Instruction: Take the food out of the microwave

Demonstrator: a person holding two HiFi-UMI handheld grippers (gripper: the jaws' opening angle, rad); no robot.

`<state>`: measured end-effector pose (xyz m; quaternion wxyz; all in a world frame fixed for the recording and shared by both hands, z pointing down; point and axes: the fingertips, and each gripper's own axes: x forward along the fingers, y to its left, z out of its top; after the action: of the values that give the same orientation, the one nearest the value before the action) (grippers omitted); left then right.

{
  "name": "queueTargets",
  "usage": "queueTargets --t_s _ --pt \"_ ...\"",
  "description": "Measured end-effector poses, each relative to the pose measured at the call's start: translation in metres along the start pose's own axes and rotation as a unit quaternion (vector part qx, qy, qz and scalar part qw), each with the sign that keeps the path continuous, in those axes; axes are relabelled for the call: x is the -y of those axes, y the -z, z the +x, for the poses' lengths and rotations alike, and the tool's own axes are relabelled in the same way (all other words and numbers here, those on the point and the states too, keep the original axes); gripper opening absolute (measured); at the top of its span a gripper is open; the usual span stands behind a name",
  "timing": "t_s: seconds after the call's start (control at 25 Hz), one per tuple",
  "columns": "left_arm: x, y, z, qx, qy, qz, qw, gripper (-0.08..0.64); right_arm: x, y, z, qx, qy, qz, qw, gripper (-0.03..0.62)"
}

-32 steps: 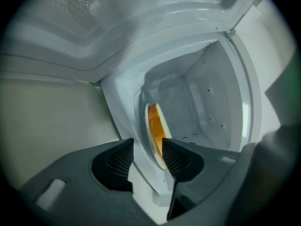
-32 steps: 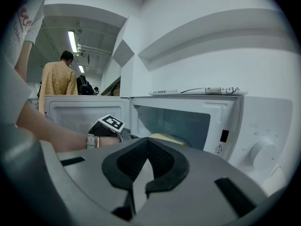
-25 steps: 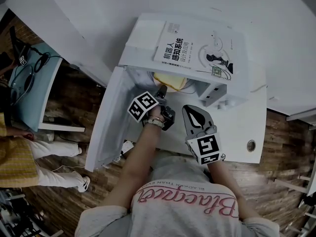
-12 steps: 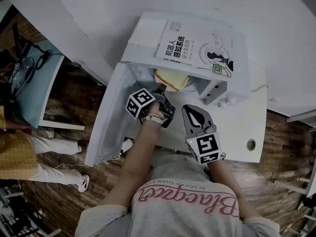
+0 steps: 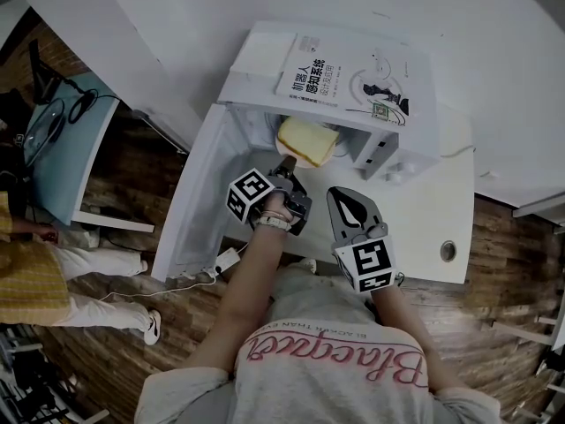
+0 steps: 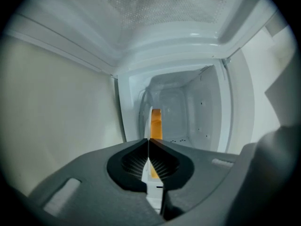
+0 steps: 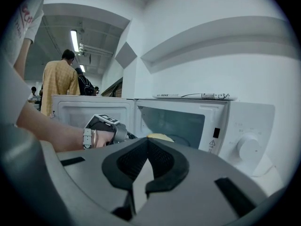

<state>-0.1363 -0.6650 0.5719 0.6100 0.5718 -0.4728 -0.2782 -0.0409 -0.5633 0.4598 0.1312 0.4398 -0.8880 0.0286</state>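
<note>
Head view: left gripper (image 5: 286, 163), jaws just closed, clamping the food plate (image 5: 307, 141) at the microwave (image 5: 256, 60) mouth; right gripper (image 5: 339, 194) pinched together, empty, before the microwave.

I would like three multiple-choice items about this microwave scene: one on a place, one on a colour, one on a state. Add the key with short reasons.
1. Where does the book lie?
A. on top of the microwave
B. inside it
C. on the floor

2. What colour is the food?
A. green
B. yellow
C. red

3. In what state is the left gripper?
A. wide open, empty
B. shut on the plate, at its edge
C. shut on the book

Key:
1 A: it lies flat on the white top.
2 B: the slab at the opening is yellow.
3 B: its jaws, just closed, pinch the thin white edge.
</note>
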Motion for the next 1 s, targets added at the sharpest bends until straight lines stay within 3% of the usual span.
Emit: queueTargets --t_s 0.6,1.0 --pt "0.017 0.032 -0.073 0.021 0.032 0.005 0.9992 0.013 -0.02 -0.012 -0.054 0.035 0.006 0.007 0.999 0.009" --pt "0.038 0.072 -0.132 0.028 0.056 0.006 0.9981 0.013 -0.032 -0.015 -0.11 0.058 0.02 0.008 0.998 0.009"
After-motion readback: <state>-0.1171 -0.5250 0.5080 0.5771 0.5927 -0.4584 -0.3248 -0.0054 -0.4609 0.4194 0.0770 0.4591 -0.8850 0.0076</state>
